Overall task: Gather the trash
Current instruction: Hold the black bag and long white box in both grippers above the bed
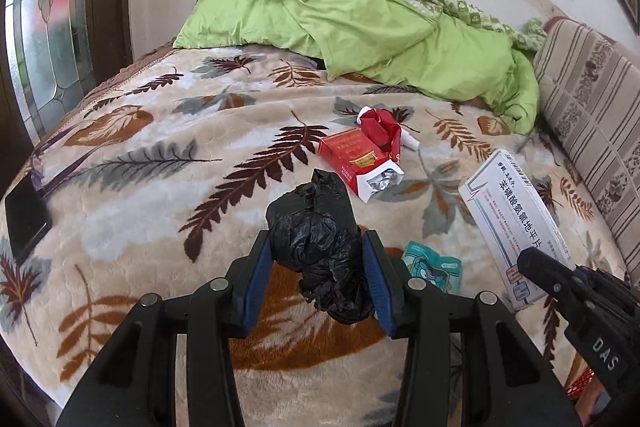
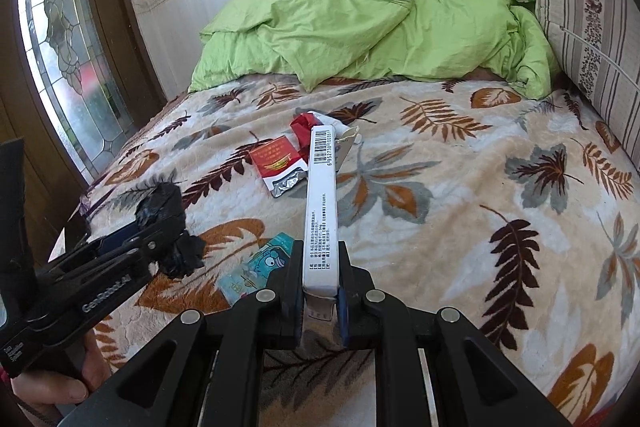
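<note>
My left gripper (image 1: 318, 247) is shut on a crumpled black plastic bag (image 1: 316, 227) and holds it above the leaf-patterned blanket (image 1: 160, 147). It also shows in the right wrist view (image 2: 160, 223) at the left. My right gripper (image 2: 318, 259) is shut on a long white medicine box (image 2: 320, 211), held edge-up; the box also shows in the left wrist view (image 1: 516, 223). On the blanket lie a red cigarette pack (image 1: 352, 159), a crumpled red wrapper (image 1: 380, 127) behind it, and a teal snack packet (image 1: 432, 267).
A green quilt (image 1: 360, 23) is piled at the bed's far end. A striped cushion (image 1: 588, 115) lines the right side. A dark phone (image 1: 26, 223) lies at the blanket's left edge. A glass door (image 1: 44, 27) stands at the left.
</note>
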Demonstrator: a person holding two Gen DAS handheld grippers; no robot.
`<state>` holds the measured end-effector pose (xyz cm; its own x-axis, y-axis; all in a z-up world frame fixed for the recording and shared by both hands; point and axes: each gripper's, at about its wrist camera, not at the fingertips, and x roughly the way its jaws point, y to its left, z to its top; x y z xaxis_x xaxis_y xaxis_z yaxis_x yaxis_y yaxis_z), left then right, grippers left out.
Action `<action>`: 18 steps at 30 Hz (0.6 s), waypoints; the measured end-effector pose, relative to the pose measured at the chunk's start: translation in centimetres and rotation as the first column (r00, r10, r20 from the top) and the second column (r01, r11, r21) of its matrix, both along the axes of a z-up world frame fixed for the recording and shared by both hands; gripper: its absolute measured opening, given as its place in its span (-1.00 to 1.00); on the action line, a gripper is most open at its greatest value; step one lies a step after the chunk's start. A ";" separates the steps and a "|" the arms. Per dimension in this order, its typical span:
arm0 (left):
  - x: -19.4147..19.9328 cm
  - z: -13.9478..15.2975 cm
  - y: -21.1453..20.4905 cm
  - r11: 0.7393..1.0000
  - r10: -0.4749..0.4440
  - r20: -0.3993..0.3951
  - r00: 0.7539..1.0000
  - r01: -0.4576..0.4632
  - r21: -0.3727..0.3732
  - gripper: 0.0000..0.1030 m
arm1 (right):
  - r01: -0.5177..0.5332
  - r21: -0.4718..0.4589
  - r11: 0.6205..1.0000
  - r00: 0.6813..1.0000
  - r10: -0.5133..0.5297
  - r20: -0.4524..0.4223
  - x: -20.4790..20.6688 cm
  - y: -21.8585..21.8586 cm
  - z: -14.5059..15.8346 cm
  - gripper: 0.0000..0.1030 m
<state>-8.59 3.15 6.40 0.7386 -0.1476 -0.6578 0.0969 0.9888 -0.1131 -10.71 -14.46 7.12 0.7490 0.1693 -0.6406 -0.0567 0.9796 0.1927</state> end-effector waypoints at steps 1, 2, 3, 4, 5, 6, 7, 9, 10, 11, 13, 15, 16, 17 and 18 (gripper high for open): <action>0.1 -0.1 -0.1 1.000 0.000 0.002 1.000 0.000 0.009 -0.15 | -0.006 -0.006 1.000 1.000 0.006 0.000 0.0 0.2 -0.1 -0.74; 0.2 0.0 -0.2 1.000 0.000 0.005 1.000 0.000 0.016 -0.15 | -0.012 -0.008 1.000 1.000 0.012 -0.001 0.0 0.4 -0.1 -0.74; 0.2 0.0 -0.2 1.000 -0.001 0.007 1.000 0.001 0.022 -0.15 | -0.016 -0.009 1.000 1.000 0.016 -0.001 0.1 0.4 -0.1 -0.74; 0.2 0.0 -0.3 1.000 -0.002 0.010 1.000 0.002 0.029 -0.15 | -0.018 -0.009 1.000 1.000 0.018 -0.001 0.1 0.5 -0.1 -0.74; 0.2 0.0 -0.3 0.999 -0.003 0.013 1.000 0.003 0.036 -0.15 | -0.018 -0.008 1.000 1.000 0.018 -0.001 0.1 0.5 -0.1 -0.74; 0.2 0.0 -0.4 0.999 -0.005 0.016 1.000 0.004 0.041 -0.15 | -0.018 -0.004 1.000 1.000 0.018 -0.002 0.1 0.4 -0.1 -0.74; 0.1 0.1 -0.4 0.999 -0.006 0.020 1.000 0.005 0.047 -0.15 | -0.016 0.001 1.000 1.000 0.016 -0.004 0.2 0.4 -0.2 -0.74; 0.0 0.1 -0.5 0.998 -0.008 0.027 1.000 0.007 0.059 -0.15 | -0.015 0.015 1.000 1.000 0.015 -0.008 0.2 0.3 -0.2 -0.74; -0.1 0.1 -0.6 0.998 -0.012 0.032 0.999 0.009 0.068 -0.15 | -0.015 0.018 1.000 1.000 0.015 -0.010 0.2 0.3 -0.2 -0.74; -0.2 0.2 -0.7 0.997 -0.013 0.036 0.999 0.011 0.075 -0.15 | -0.016 0.018 1.000 1.000 0.016 -0.010 0.3 0.3 -0.2 -0.74; -0.4 0.3 -0.8 0.996 -0.016 0.046 0.999 0.012 0.088 -0.15 | -0.016 0.014 1.000 1.000 0.016 -0.007 0.2 0.3 -0.2 -0.74; -0.4 0.3 -0.9 0.995 -0.020 0.053 0.998 0.015 0.094 -0.15 | -0.014 0.008 1.000 1.000 0.014 -0.006 0.2 0.4 -0.2 -0.74; -0.5 0.4 -1.0 0.995 -0.021 0.055 0.998 0.015 0.099 -0.15 | -0.012 0.007 1.000 1.000 0.012 -0.007 0.2 0.4 -0.2 -0.74; -0.6 0.4 -1.1 0.995 -0.023 0.057 0.998 0.017 0.103 -0.15 | -0.011 0.006 1.000 1.000 0.011 -0.008 0.2 0.4 -0.2 -0.74; -0.6 0.4 -1.2 0.994 -0.025 0.059 0.998 0.018 0.105 -0.15 | -0.009 0.006 1.000 1.000 0.009 -0.009 0.2 0.3 -0.3 -0.74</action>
<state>-9.22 1.99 6.79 0.7748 -0.0966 -0.6248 0.1218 0.9926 -0.0024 -10.46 -14.16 6.85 0.7413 0.1800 -0.6465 -0.0641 0.9779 0.1988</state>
